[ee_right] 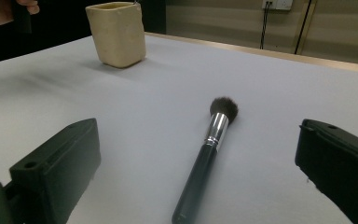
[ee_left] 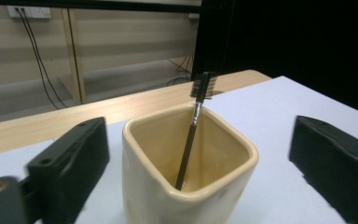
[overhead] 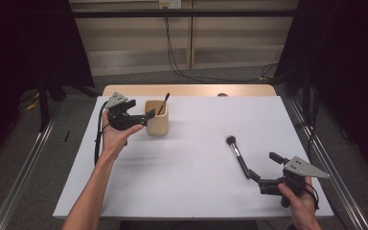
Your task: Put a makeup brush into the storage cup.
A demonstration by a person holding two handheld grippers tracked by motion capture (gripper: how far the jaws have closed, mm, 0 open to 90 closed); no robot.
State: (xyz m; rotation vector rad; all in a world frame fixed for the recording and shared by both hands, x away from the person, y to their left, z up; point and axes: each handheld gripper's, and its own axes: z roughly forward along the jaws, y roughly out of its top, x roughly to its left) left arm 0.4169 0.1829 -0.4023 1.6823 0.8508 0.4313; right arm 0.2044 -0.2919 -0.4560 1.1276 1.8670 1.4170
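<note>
You are holding the left gripper (overhead: 146,116) level, fingers (ee_left: 70,163) wide, empty, flanking the square beige cup (ee_left: 189,163); a thin brush (ee_left: 193,130) is leaning inside.

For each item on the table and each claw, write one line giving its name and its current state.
Cup: upright on the white table, a thin brush inside.
Thin brush: standing in the cup, leaning on its rim.
Large brush: lying flat on the table, bristles toward the cup.
Left claw: open, beside the cup, holding nothing.
Right claw: open, at the large brush's handle end, not gripping.
</note>
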